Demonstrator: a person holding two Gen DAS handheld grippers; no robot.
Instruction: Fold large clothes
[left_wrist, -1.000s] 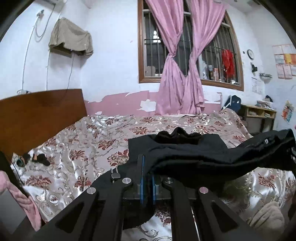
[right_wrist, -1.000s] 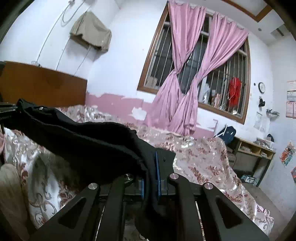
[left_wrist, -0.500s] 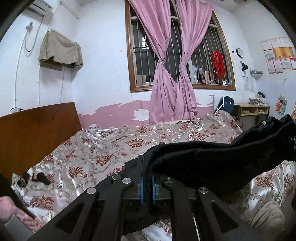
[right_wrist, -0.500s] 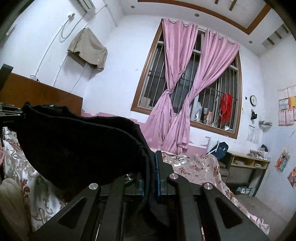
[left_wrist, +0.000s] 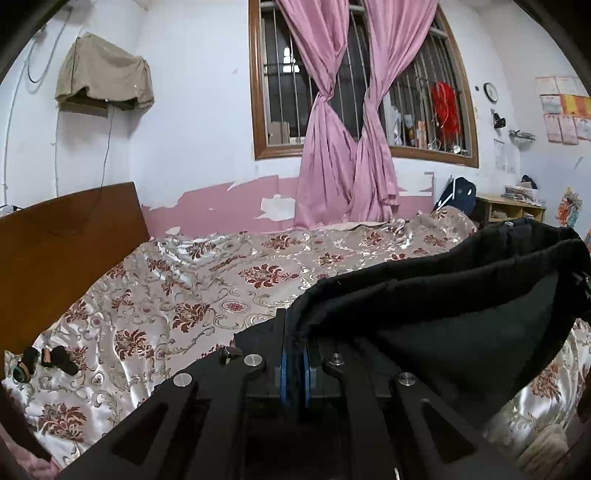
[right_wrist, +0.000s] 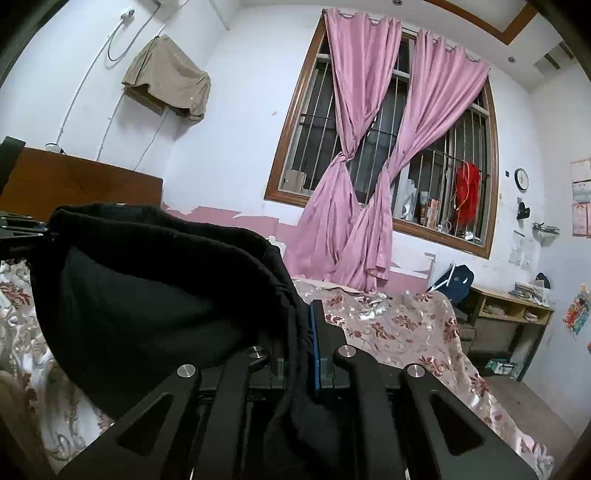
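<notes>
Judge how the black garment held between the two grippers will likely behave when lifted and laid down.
The black garment is probably floppy: it sags between the left gripper and the right gripper. It looks thick and fleecy, so likely rather heavy. On the glossy bedspread it may slide.

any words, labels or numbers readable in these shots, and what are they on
None can be read.
Papers on the right wall: print too small and blurred.
Wall clock: numerals too small to read.
Bottles and packets on the window sill: labels blurred.
Black garment: no visible label.
</notes>
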